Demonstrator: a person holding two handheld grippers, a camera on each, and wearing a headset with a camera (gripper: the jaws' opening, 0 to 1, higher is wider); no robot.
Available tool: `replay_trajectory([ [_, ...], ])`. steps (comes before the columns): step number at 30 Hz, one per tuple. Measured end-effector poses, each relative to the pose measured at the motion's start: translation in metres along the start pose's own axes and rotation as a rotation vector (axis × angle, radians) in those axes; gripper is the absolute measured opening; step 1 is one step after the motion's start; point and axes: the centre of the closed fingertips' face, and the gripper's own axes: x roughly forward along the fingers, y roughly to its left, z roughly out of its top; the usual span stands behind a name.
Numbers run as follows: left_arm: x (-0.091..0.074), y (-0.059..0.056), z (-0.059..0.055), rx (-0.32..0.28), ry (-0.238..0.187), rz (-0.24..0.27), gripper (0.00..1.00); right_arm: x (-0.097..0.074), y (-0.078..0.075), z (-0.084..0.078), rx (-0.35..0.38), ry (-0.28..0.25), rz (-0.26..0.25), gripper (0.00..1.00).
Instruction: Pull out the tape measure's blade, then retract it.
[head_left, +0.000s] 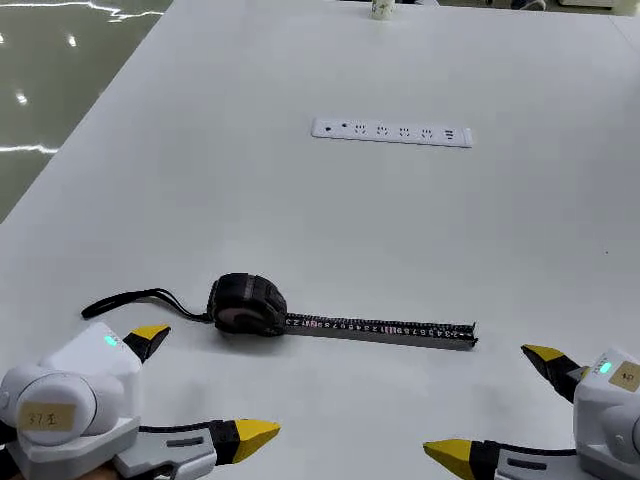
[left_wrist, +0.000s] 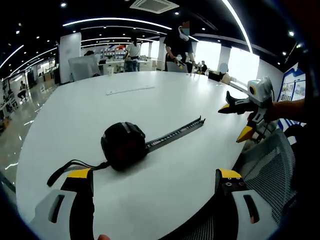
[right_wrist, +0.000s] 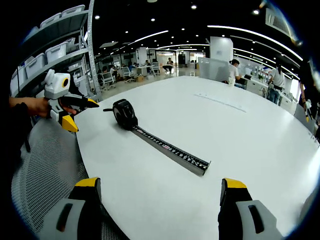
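White table, bare across most of its top. Power strip lies flat at 12 o'clock of the head view, well clear of the work. Left gripper sits low at 7 o'clock and right gripper low at 5 o'clock. Both have jaws spread wide and hold nothing, with neither touching the tape. Tape measure case, black, rests on the table left of centre, near the left gripper at about its 12 o'clock, with a clear gap between. Blade is already drawn out and lies flat on the tabletop, its long axis running 9 to 3 o'clock across the head view, so the pull-out looks done and retraction remains. Wrist strap trails off the case toward 9 o'clock. Blade hook is the far tip, at roughly 11 o'clock from the right gripper and nearer that side. Judgement: left is better placed for the case, right for the hook end.
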Motion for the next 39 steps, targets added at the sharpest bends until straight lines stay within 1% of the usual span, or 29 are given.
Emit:
replay_trajectory([
  [2, -0.002, 0.000, 0.004, -0.016, -0.020, 0.022, 0.99, 0.001, 0.002, 0.001, 0.009, -0.005, -0.006, 0.99],
  [3, -0.002, -0.001, 0.004, -0.024, -0.026, 0.024, 0.99, 0.001, 0.003, 0.001, 0.012, -0.007, -0.009, 0.99],
  [7, -0.004, -0.001, 0.003, -0.043, -0.024, 0.041, 0.99, 0.000, 0.006, 0.004, 0.032, -0.015, -0.015, 0.99],
  [8, -0.004, -0.001, 0.003, -0.045, -0.026, 0.052, 0.99, -0.001, 0.008, 0.005, 0.033, -0.019, -0.018, 0.99],
  [10, -0.005, -0.002, 0.003, -0.043, -0.025, 0.052, 0.99, -0.001, 0.009, 0.007, 0.034, -0.024, -0.024, 0.99],
  [12, -0.005, -0.004, 0.001, -0.067, -0.021, 0.063, 0.99, -0.002, 0.010, 0.008, 0.047, -0.032, -0.034, 0.99],
  [14, -0.006, -0.010, 0.001, -0.070, -0.022, 0.057, 0.99, -0.002, 0.011, 0.008, 0.054, -0.037, -0.036, 0.99],
  [16, -0.009, -0.010, 0.001, -0.066, -0.026, 0.073, 0.99, -0.002, 0.013, 0.008, 0.057, -0.040, -0.038, 0.99],
  [18, -0.010, -0.008, 0.001, -0.097, -0.033, 0.087, 0.99, -0.003, 0.014, 0.010, 0.057, -0.049, -0.047, 0.99],
  [20, -0.011, -0.008, 0.001, -0.111, -0.031, 0.091, 0.99, -0.003, 0.014, 0.011, 0.066, -0.056, -0.049, 0.99],
  [23, -0.013, -0.008, 0.005, -0.104, -0.047, 0.107, 0.99, -0.004, 0.016, 0.013, 0.071, -0.066, -0.055, 0.99],
  [25, -0.014, -0.010, 0.007, -0.097, -0.048, 0.107, 0.99, -0.005, 0.017, 0.013, 0.069, -0.067, -0.060, 0.99],
  [30, -0.014, -0.012, 0.007, -0.107, -0.044, 0.106, 0.99, -0.008, 0.018, 0.014, 0.084, -0.074, -0.068, 0.99],
  [32, -0.015, -0.010, 0.008, -0.106, -0.053, 0.123, 0.99, -0.009, 0.019, 0.014, 0.081, -0.072, -0.066, 0.99],
  [35, -0.015, -0.010, 0.008, -0.122, -0.056, 0.117, 0.99, -0.008, 0.020, 0.013, 0.086, -0.069, -0.067, 0.99],
  [39, -0.014, -0.014, 0.009, -0.119, -0.060, 0.107, 0.99, -0.008, 0.021, 0.013, 0.092, -0.071, -0.070, 0.99],
])
